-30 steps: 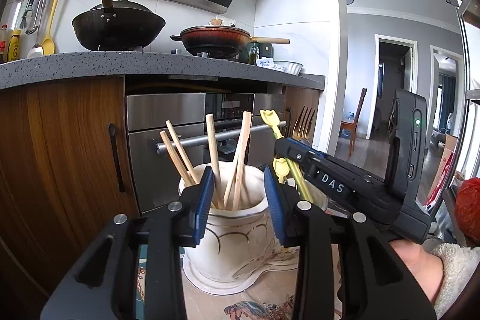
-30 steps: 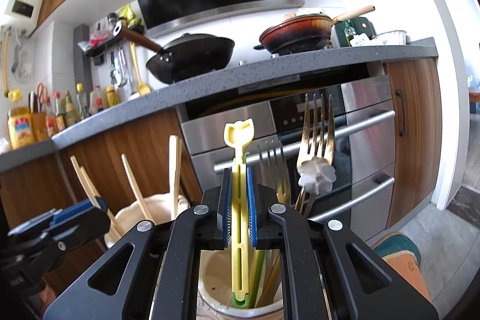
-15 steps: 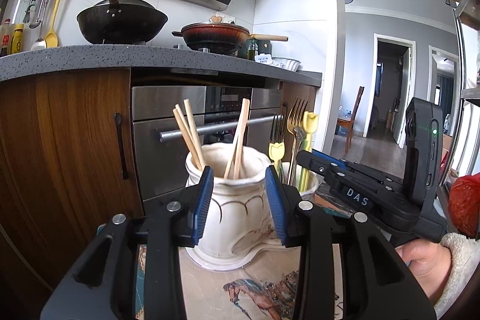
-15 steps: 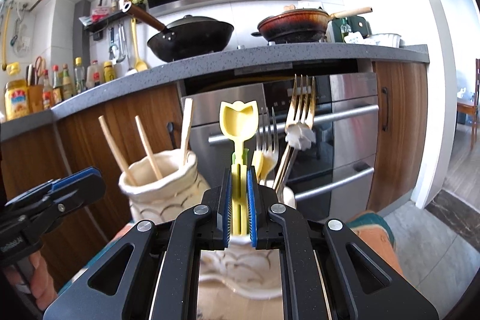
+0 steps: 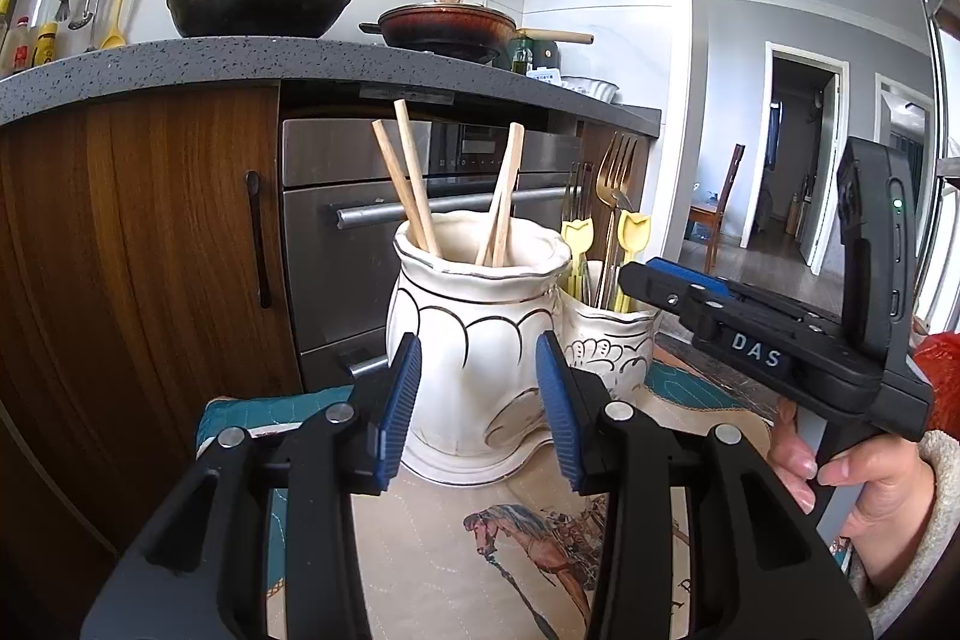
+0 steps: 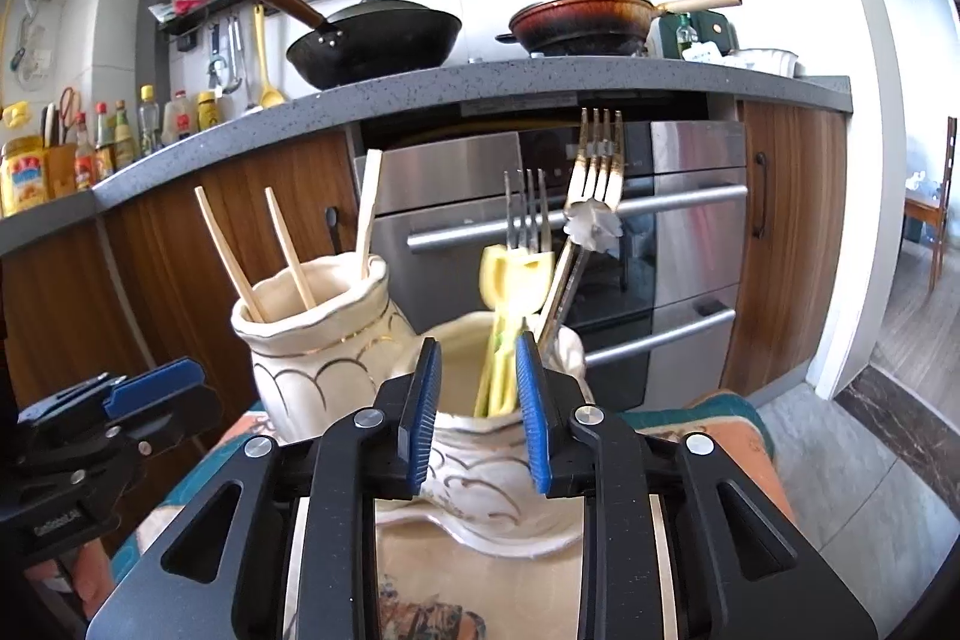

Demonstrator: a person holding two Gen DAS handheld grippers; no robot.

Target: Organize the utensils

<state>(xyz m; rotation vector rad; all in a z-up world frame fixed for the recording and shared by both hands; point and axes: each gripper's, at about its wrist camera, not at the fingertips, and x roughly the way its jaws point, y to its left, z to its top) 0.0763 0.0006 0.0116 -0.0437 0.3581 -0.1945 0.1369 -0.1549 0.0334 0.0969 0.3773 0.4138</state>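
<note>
1. We found the utensils sorted into a two-part ceramic holder: the wooden chopsticks [image 5: 414,187] stood in the taller pot [image 5: 477,334] on the left, while the forks [image 6: 594,187] and the yellow tulip-topped utensils [image 6: 516,280] stood in the shorter pot [image 6: 498,454] on the right.
2. The right gripper [image 6: 479,412] hovered just near the shorter pot, its jaws spread and holding nothing.
3. The left gripper [image 5: 478,403] sat near the taller pot, jaws likewise spread and empty.
4. We saw no loose utensil on the patterned cloth [image 5: 480,568].
5. We judged the sorting essentially finished, with only withdrawal left.
</note>
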